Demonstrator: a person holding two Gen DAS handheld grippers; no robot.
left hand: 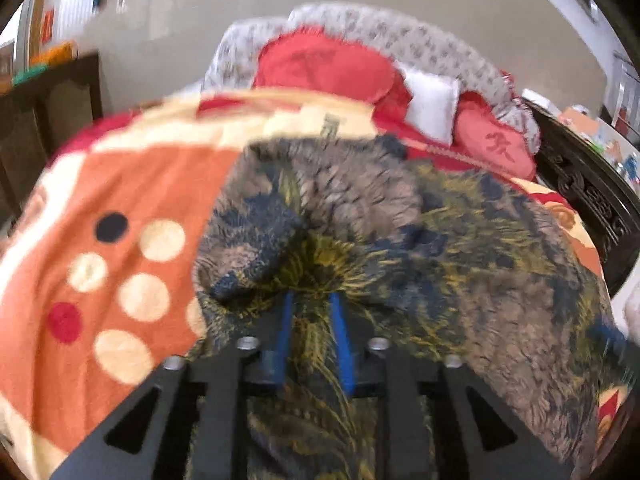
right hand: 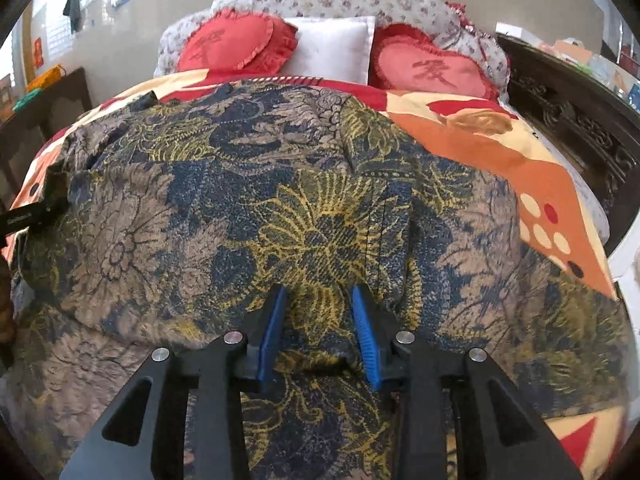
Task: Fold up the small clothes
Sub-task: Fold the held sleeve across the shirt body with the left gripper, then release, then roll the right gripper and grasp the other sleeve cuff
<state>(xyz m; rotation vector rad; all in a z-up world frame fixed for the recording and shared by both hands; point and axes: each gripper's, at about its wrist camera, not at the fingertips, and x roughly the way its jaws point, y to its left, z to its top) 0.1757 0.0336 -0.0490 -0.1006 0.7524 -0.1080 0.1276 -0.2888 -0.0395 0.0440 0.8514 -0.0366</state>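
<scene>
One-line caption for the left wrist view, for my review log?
Left gripper shut on a bunched fold of the floral garment, lifting it over the dotted orange blanket.

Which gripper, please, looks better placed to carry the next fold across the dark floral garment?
Left, probably. The left gripper already pinches a bunched fold of the dark blue and gold floral garment, while the right gripper is open above flat cloth.
</scene>
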